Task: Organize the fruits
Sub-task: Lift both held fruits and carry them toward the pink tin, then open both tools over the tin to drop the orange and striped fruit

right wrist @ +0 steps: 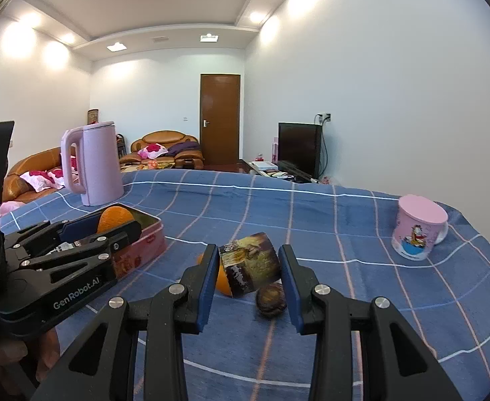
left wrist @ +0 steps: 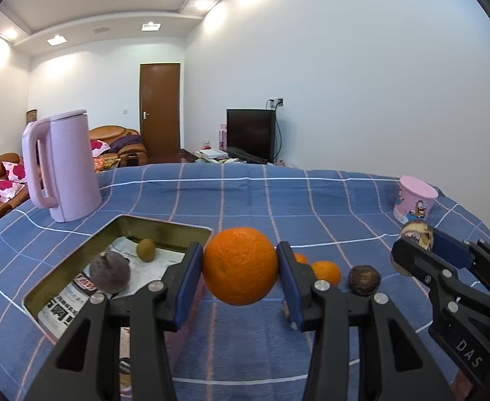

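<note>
Orange (left wrist: 240, 265) pinched in left tongs (left wrist: 241, 280), brown block (right wrist: 250, 265) in right tongs (right wrist: 250, 284); tin (left wrist: 164, 227) at ten o'clock; could slip, roll off desk (left wrist: 311, 207).

— What stands on the blue checked cloth (left wrist: 245, 193)?
— A lilac kettle (left wrist: 66, 167) far left, a pink cartoon mug (right wrist: 417, 230) far right.
— Behind?
— Brown door (left wrist: 160, 110), dark television (left wrist: 250, 133), orange sofas (right wrist: 166, 147).

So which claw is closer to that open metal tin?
Left. The left claw, holding a big round orange, is right beside the open metal tin; the right claw is farther right, over the tablecloth.
</note>
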Demonstrator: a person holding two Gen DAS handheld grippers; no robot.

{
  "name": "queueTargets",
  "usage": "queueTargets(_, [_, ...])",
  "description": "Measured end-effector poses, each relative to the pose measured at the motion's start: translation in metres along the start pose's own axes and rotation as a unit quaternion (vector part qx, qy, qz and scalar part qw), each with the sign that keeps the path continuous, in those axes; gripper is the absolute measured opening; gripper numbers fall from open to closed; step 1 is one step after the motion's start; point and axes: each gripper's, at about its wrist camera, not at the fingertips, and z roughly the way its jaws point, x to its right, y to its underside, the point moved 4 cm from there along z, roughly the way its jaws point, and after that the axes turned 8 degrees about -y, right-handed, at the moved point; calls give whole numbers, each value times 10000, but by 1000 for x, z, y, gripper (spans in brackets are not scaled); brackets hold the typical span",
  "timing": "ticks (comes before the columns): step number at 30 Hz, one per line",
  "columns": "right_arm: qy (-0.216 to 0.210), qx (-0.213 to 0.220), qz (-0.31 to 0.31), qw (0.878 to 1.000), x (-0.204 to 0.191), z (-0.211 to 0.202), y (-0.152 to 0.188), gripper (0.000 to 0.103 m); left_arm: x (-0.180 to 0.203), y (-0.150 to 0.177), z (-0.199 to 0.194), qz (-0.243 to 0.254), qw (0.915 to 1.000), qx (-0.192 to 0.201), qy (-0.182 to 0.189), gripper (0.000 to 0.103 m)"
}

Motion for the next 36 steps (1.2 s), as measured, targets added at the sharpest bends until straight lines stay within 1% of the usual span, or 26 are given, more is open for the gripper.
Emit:
queueTargets(8, [-307, 15, -111, 9995, -28, 13, -11, 38, -28, -3, 4, -104, 9996, -88, -243, 47])
queueTargets(20, [-757, -66, -252, 9968, -76, 38, -21, 38, -84, -5, 14, -368, 9966, -238, -694, 47])
queueTargets(27, [-1050, -194, -399, 9935, -109, 60, -22, 38, -120, -3, 19, -521, 9933, -354, -967, 47])
queueTargets(36, [-1375, -423, -655, 9874, -147, 82, -16, 38, -149, 3, 27, -618, 9903, -540, -1120, 47])
